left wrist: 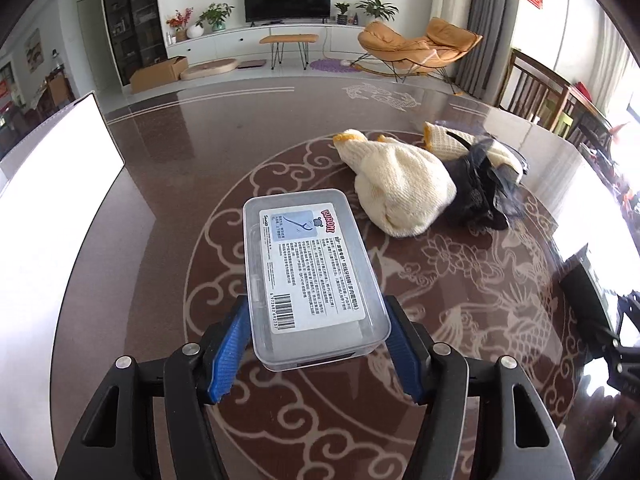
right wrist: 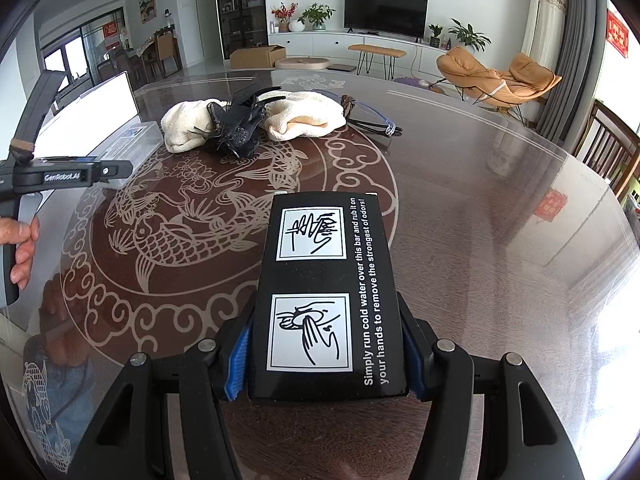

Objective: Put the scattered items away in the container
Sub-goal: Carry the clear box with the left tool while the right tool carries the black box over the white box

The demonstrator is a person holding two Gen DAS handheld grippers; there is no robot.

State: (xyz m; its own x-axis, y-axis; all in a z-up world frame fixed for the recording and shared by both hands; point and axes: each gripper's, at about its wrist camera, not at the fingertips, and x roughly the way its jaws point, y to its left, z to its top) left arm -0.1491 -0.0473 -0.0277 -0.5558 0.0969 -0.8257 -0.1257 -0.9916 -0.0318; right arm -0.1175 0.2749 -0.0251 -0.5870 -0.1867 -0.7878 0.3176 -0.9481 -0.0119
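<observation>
Clamping the clear plastic floss box with the printed label (left wrist: 316, 276), your left gripper (left wrist: 316, 356) is pressing its blue pads (left wrist: 228, 356) against both long sides, holding the box just above the dark glass table with the pale fish pattern (left wrist: 480, 300). Bare glass is lying open all around it; the white container wall (left wrist: 60, 184) is standing near on the left. Ahead, the cream knitted gloves (left wrist: 400, 188) and the black gauzy hair clip (left wrist: 476, 188) are lying touching each other, with clear-framed glasses (right wrist: 372, 120) just beside them. Your right gripper (right wrist: 328, 356) is gripping the black flat box with white hand-washing drawings (right wrist: 328, 292), pointing steeply down over open glass. Your hand (right wrist: 22, 248) is wrapping the left handle.
</observation>
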